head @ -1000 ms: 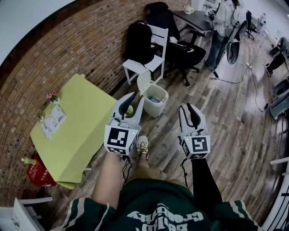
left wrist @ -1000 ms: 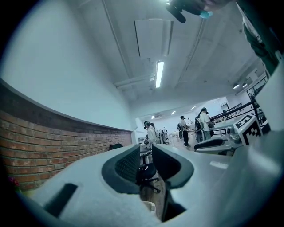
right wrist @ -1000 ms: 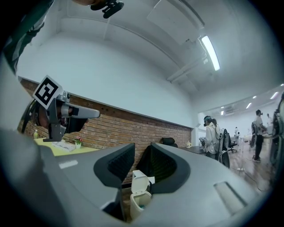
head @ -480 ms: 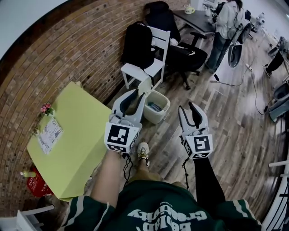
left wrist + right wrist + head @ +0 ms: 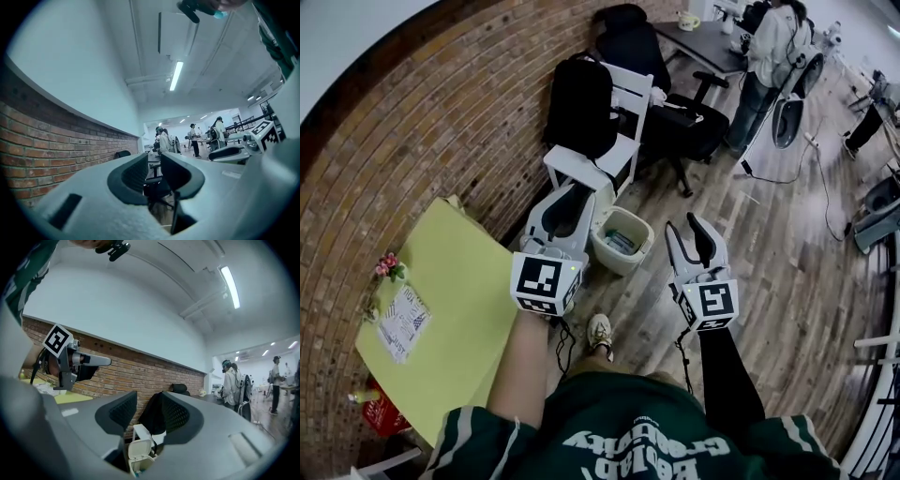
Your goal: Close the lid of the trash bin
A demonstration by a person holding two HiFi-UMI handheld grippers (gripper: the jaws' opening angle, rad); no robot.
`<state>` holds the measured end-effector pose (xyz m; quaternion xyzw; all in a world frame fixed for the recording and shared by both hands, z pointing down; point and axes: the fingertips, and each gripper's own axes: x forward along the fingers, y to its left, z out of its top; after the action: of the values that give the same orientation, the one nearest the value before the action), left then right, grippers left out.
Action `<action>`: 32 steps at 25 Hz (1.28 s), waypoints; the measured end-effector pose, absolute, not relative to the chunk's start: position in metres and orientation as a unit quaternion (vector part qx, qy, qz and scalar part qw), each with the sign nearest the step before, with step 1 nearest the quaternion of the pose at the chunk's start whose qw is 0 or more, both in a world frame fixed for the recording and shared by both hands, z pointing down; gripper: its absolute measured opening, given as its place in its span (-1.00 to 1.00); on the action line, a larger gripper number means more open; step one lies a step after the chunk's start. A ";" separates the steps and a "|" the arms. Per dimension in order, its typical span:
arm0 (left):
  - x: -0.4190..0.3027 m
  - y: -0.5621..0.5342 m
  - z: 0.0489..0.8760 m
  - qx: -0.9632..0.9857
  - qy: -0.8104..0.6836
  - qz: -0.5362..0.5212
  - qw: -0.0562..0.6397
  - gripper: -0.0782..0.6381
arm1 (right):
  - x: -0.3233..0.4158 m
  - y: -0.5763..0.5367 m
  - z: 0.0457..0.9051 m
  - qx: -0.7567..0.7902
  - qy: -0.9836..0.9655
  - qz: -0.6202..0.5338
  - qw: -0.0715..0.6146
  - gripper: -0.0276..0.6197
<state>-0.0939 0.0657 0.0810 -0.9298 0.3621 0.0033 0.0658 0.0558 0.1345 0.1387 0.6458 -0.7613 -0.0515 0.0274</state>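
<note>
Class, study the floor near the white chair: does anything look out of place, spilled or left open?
The bin has its lid flipped upright, so it stands open. Nothing looks spilled or damaged.

- I see the trash bin (image 5: 621,263), cream, upright on the wood floor, just beside the white chair (image 5: 614,141);
- its lid (image 5: 602,201) stands tipped up, open
</note>
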 end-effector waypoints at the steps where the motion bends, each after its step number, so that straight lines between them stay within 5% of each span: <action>1: -0.095 0.054 0.079 -0.930 0.361 0.008 0.061 -0.53 | 0.055 0.123 0.137 0.647 -0.760 -0.051 0.026 -0.36; 32: -0.097 -0.116 0.126 -0.926 0.377 -0.005 0.022 -0.59 | 0.058 -0.043 0.170 0.636 -0.771 -0.019 0.041 -0.29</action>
<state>-0.0971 -0.1159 0.1261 -0.9258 0.3775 -0.0046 0.0219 0.0582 -0.0431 0.1701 0.6355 -0.7708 -0.0190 0.0408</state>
